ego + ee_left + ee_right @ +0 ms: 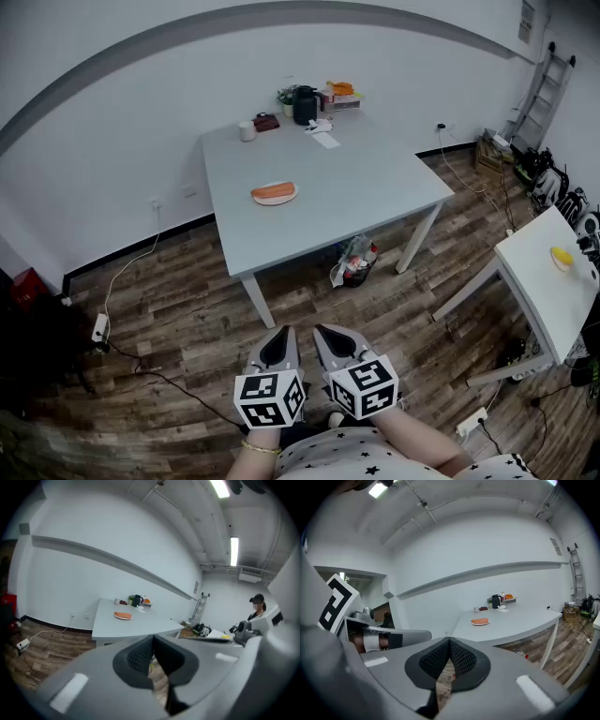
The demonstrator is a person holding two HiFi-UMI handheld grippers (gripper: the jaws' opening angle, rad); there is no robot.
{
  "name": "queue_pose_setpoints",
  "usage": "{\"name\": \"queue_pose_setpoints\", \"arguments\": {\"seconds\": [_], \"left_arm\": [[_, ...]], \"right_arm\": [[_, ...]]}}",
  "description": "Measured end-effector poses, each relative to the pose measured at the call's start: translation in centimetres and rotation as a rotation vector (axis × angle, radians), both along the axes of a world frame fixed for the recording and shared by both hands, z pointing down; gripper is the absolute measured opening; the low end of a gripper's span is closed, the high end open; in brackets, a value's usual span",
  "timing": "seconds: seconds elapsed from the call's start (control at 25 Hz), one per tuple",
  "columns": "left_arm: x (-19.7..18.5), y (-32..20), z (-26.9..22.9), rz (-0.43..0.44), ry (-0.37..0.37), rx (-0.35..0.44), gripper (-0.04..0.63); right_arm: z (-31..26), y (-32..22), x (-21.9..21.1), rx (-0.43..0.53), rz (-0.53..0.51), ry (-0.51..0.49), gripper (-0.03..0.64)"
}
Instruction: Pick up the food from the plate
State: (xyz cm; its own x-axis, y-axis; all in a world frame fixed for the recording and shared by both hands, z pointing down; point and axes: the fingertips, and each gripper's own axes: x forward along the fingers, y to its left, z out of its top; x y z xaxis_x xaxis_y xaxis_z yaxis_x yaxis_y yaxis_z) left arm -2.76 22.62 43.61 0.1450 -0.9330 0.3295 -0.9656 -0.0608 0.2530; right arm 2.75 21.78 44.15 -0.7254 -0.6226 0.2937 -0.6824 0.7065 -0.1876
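Closest to me, at the bottom centre of the head view, my left gripper [284, 332] and right gripper [322, 330] sit side by side, each with jaws pressed together on nothing. Well beyond them, upper centre, orange food [272, 191] lies on a white plate [292, 197] on the grey worktop [356, 187].

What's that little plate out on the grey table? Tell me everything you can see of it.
The plate is small, round, white and shallow; its material is too far off to tell. It lies flat on the grey table, left of middle in the head view, apart from the things clustered at the far edge. One long orange piece of food lies across it and covers most of it. Nothing else touches it.
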Motion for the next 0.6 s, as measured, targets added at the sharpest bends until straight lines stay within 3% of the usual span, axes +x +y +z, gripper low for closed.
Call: {"name": "queue_pose_setpoints", "arguments": {"seconds": [0.6], "left_arm": [[-2.3,0.4,-1.0,-0.024,-0.022,0.015,0.008]], "right_arm": [[0.0,0.3,-1.8,0.006,-0.010,0.007,-0.002]]}}
